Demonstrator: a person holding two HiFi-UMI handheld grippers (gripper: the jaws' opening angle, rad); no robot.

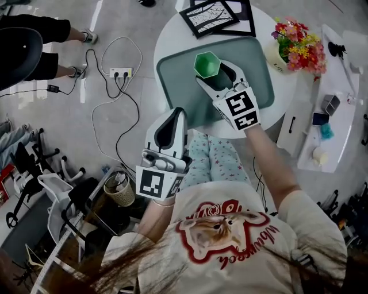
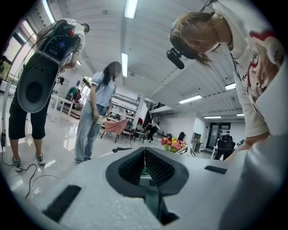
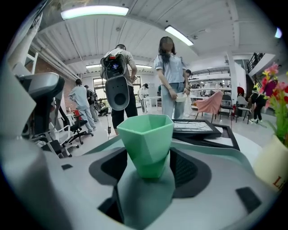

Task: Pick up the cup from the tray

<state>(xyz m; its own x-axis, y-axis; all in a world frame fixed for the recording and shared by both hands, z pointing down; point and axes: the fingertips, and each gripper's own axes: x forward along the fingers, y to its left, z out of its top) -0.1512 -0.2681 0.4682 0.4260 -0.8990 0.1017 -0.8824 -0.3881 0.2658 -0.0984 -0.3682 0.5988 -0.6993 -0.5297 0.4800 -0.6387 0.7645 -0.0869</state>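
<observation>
A faceted green cup [image 1: 207, 63] [image 3: 148, 139] stands upright on a grey-green tray [image 1: 178, 86] [image 3: 218, 147] on the round white table [image 1: 172, 31]. My right gripper [image 1: 221, 76] [image 3: 148, 159] reaches over the tray, open, its two dark pads either side of the cup's lower half. A small gap shows on each side, so the pads do not press on the cup. My left gripper [image 1: 178, 113] [image 2: 144, 152] is shut with nothing in it. It hangs off the table's near left edge, above the person's lap.
Two black picture frames [image 1: 215, 17] lie at the table's far edge and a vase of flowers [image 1: 299, 43] stands at its right. A white shelf unit [image 1: 328, 115] is right of the table. Cables and a power strip [image 1: 121, 73] lie on the floor. People stand nearby [image 3: 170, 76].
</observation>
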